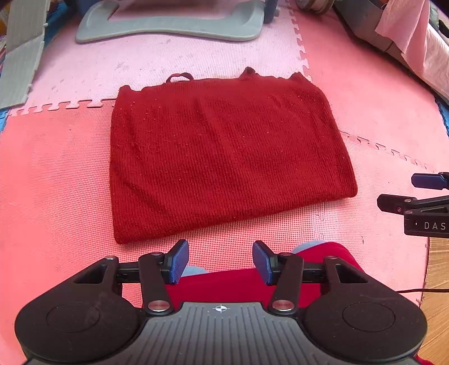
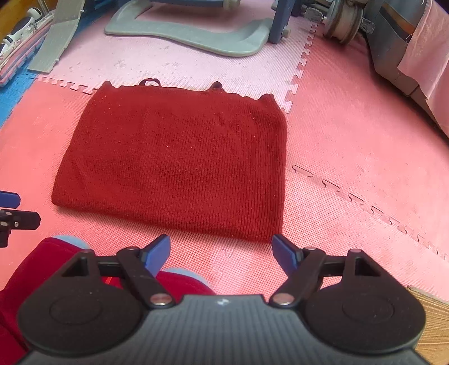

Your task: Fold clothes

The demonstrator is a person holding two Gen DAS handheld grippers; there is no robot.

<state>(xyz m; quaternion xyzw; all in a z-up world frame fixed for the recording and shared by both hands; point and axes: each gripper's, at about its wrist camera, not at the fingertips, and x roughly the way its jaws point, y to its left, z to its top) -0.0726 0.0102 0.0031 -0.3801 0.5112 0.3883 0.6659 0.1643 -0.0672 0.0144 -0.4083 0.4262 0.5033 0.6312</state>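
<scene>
A dark red knitted garment (image 1: 224, 151) lies folded into a flat rectangle on the pink foam mat (image 1: 56, 168); a small loop sticks out at its far edge. My left gripper (image 1: 220, 258) hovers just short of its near edge, jaws open with nothing between them. In the right wrist view the same garment (image 2: 179, 165) lies ahead. My right gripper (image 2: 221, 252) stands open wide near the garment's near right corner, nothing between its blue pads (image 2: 284, 255). Each gripper shows at the edge of the other's view: the right gripper (image 1: 421, 196) and the left gripper (image 2: 11, 213).
A person's legs in red cloth (image 1: 238, 283) sit under the grippers. A grey plastic frame (image 1: 174, 25) lies at the mat's far side, a grey ridged panel (image 1: 19, 61) at the far left. Pink cloth (image 1: 407, 42) drapes a grey object at the right. Wooden floor (image 1: 437, 280) borders the mat.
</scene>
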